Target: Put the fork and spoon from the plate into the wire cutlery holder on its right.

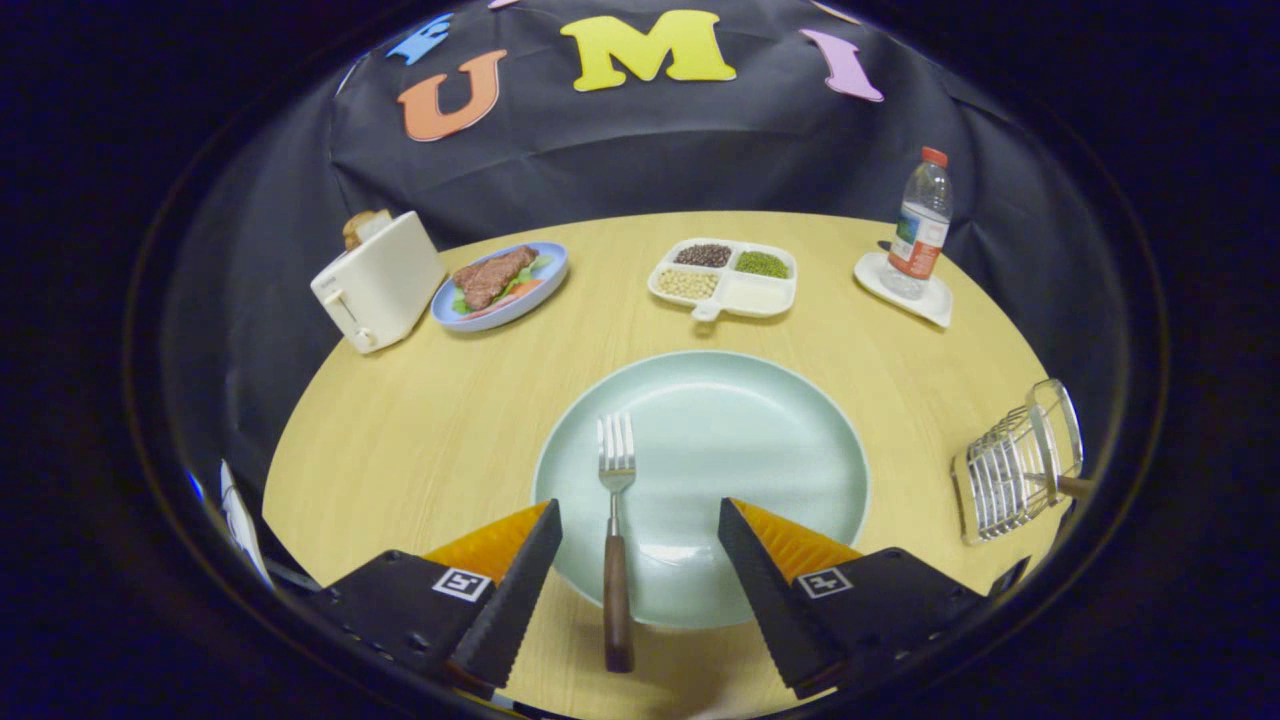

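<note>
Item: fork [615, 520], tines on plate [790, 440], handle overhanging onto tabletop [420, 420], lying between my spread, empty claw [640, 525]. Wire holder [1015, 470] sits well right. Risk: I may pinch off-centre, tipping the fork loose.

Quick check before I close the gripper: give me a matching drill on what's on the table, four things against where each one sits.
Things:
1. fork
2. wire cutlery holder
3. toaster
4. water bottle

Places:
A. on a white coaster at the table's far side
B. beside the blue plate of meat
C. near the table edge, right of the green plate
D. between the open gripper fingers, tines on the green plate

Pairs: 1-D, 2-C, 3-B, 4-A
</note>
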